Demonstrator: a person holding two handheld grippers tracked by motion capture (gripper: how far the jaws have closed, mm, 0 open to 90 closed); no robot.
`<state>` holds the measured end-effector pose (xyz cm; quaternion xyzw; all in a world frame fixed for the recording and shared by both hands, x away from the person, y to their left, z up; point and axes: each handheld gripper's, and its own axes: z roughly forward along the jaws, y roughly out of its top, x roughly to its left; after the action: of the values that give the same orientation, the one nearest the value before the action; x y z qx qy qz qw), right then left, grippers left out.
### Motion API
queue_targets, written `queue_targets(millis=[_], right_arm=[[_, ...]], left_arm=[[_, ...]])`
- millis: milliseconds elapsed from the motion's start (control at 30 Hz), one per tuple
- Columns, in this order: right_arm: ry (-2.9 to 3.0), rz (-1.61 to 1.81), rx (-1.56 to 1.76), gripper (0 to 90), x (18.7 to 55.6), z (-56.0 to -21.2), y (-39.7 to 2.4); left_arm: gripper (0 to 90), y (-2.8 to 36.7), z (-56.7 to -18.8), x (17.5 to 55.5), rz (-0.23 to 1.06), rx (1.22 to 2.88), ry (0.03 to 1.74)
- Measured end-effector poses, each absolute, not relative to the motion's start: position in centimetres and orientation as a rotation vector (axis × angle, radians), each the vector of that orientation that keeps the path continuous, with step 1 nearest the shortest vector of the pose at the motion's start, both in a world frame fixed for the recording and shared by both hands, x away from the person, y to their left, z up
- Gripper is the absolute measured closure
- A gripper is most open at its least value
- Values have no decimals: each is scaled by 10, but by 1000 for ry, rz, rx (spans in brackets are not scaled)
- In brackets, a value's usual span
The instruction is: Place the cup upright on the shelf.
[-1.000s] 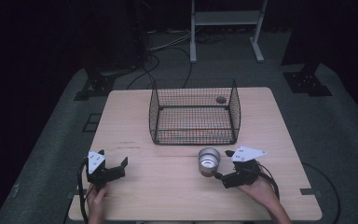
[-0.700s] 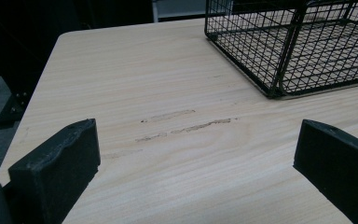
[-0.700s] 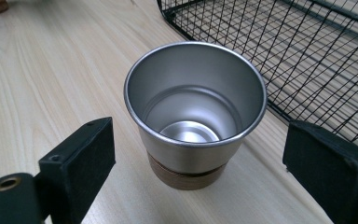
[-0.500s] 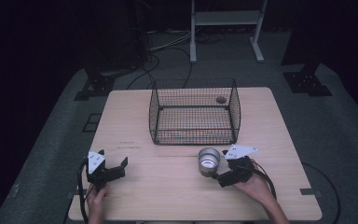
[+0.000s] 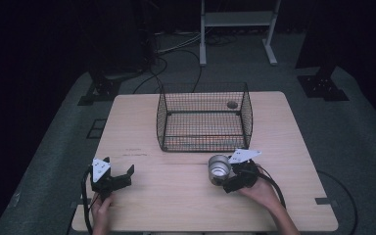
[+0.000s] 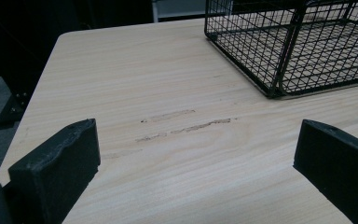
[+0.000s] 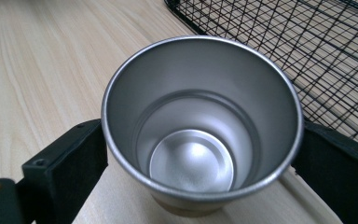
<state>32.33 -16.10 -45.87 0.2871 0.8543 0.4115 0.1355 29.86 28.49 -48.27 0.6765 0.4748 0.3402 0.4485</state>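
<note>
Standing upright on the wooden bench [image 5: 176, 196], a steel cup [image 5: 219, 169] sits near the front right corner of a black wire basket [image 5: 203, 117], well in front of the person's right side. In the right gripper view the cup [image 7: 200, 126] sits between the right claw's [image 5: 227, 177] two black jaws, one at each side of its wall and apparently touching it, so the claw looks closed around the cup; the cup is empty, its shiny bottom plainly visible. The person's right hand [image 5: 264, 193] holds this claw from behind. At the bench's front left, the left claw [image 5: 120, 178] rests low with its jaws spread wide apart and nothing between them; the left gripper view looks over bare wood with faint scuff marks [image 6: 186, 126] toward the basket's corner [image 6: 275, 88].
</note>
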Motion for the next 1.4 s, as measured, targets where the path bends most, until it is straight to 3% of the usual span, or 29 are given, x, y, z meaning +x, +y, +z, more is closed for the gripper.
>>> queue_targets(millis=[200, 400, 1033, 1400], right_arm=[[2477, 1207, 822, 58, 327, -460, -158], [2492, 1234, 824, 152, 329, -460, -158], [2456, 1235, 840, 180, 323, -454, -157], [2452, 1304, 828, 179, 317, -429, -156]], left_arm=[[0, 285, -483, 299, 842, 1673, 1175], [0, 285, -483, 299, 841, 1674, 1175], [0, 285, -483, 299, 842, 1674, 1175], [0, 285, -483, 299, 841, 1673, 1176]])
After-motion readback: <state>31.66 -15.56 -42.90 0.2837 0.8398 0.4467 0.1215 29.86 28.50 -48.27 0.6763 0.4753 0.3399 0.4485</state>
